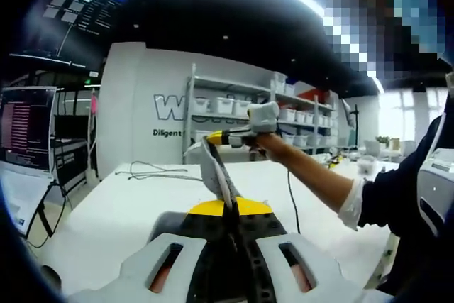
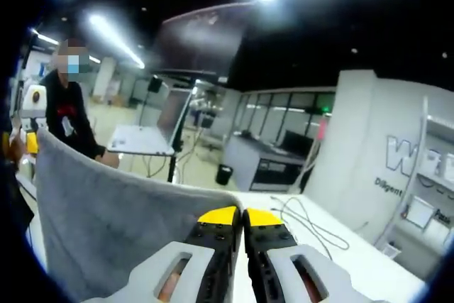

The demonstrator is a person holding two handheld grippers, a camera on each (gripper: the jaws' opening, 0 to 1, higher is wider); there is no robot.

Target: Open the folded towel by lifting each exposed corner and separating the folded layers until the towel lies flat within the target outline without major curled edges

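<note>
Above table (image 1: 106, 211), both claws pinching grey towel (image 2: 106, 225); wall text perhaps "Diligent" (image 1: 166, 133).

My grey towel (image 2: 106, 225) hangs stretched in the air above the white table (image 1: 106, 218), one top corner pinched in each of my grippers.

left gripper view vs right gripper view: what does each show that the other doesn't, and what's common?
Left gripper view: the towel edge-on, stretched from the left gripper to the right gripper in a hand, plus a monitor.
Right gripper view: the towel's broad grey face, held at the right gripper; a person standing behind.
Both: white table, cables, lettered wall.
</note>
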